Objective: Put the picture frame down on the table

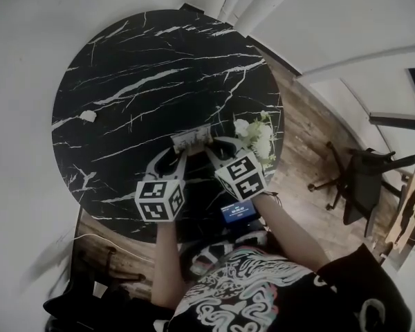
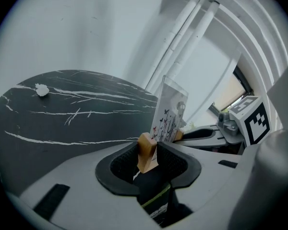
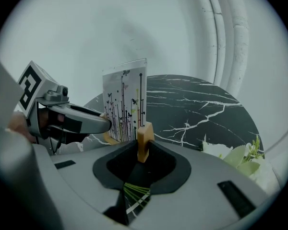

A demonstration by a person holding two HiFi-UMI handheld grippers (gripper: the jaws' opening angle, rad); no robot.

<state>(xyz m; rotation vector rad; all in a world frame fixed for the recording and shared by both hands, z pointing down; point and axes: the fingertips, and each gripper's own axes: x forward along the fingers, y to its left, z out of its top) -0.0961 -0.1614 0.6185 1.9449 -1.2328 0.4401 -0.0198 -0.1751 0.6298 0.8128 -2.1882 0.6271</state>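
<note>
**A:** Where's the picture frame (image 1: 191,138)?

**B:** It stands upright over the near part of the round black marble table (image 1: 124,68), carried between both claws. It's a clear panel with a printed card of thin stems and butterflies, and it has a wooden foot (image 3: 144,139) at each end.

**A:** How do the claws have it?

**B:** The left claw (image 2: 148,153) is closed on one foot, with a pad pressing on each side. The right claw (image 3: 144,147) is clamped on the other foot the same way. The panel rises just past each claw's tips and spans the gap between them.

**A:** Is it down on the table?

**B:** I can't tell whether the feet touch the top.

**A:** Anything holding things nearby?

**B:** White flowers (image 1: 257,138) are just right of the frame at the table's edge, and what they stand in is hidden. A small white crumpled scrap (image 1: 88,116) lies well apart on the left.
</note>
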